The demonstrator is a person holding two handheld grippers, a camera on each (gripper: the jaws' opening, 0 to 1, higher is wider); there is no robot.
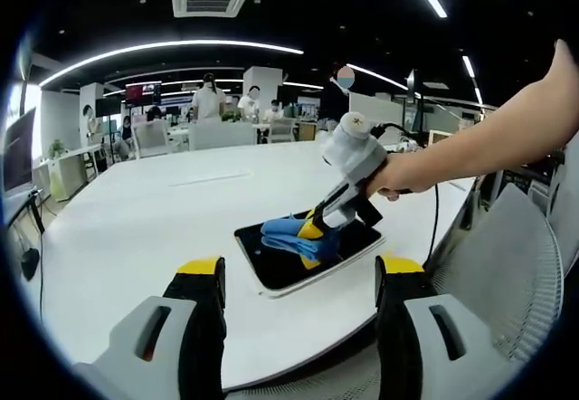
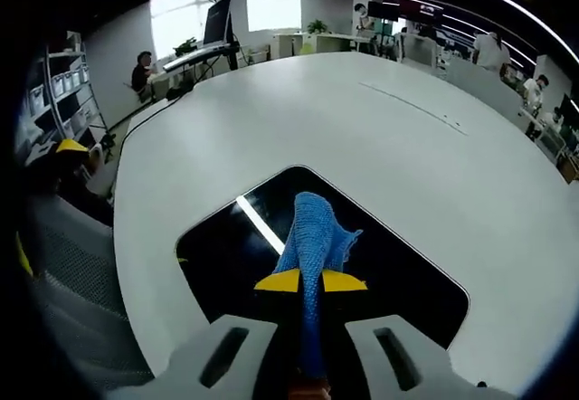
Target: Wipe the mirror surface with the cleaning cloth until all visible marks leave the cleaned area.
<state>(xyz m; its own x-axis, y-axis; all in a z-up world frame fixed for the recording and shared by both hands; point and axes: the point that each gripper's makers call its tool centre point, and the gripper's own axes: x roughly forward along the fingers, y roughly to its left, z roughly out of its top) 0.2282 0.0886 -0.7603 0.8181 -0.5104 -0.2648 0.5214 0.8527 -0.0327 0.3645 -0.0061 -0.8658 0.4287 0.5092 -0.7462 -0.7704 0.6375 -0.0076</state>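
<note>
Blue cloth clamped in right gripper lies on mirror (left gripper jaws apart).

An open office: a large white table, mesh chair, ceiling light strips, bright windows.
</note>
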